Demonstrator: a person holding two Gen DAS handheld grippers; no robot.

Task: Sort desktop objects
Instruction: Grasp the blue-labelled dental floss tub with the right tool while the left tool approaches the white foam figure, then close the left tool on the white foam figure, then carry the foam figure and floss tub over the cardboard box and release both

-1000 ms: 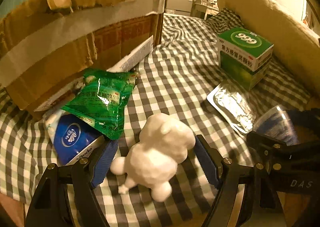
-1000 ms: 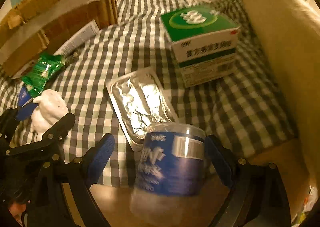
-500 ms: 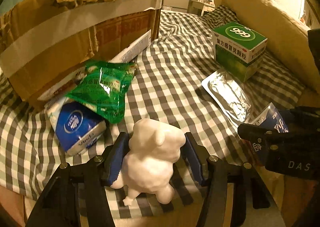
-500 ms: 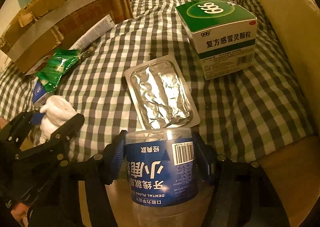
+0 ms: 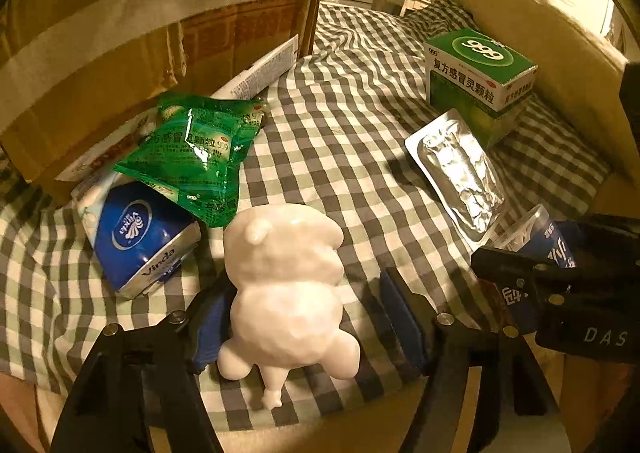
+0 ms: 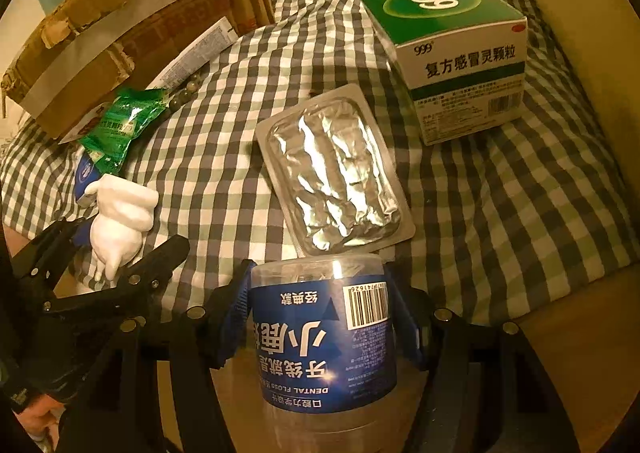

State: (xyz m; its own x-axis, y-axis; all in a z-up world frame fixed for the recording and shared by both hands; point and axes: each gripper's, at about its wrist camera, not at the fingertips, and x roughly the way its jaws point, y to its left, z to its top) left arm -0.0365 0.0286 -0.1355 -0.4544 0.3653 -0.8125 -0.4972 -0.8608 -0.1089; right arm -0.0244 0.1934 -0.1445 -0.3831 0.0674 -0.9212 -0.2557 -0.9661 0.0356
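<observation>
White figurine, glossy, animal-shaped: lay between the pads of the left hand-held gripper at the near edge of the checked cloth. Left pad touched its flank; a gap showed at the right pad, so the jaws stood partly open and the grip looked unfinished.

Dental floss tub, clear plastic with blue label: held in the right hand-held gripper, both pads pressed against its sides.

Unsorted on the cloth: foil blister pack, green medicine box, green sachet, blue tissue pack, and cardboard box behind them.

Step judged in hand: picking up two items at once. Next move likely calls for closing fully on the figurine, then lifting both clear for sorting.
</observation>
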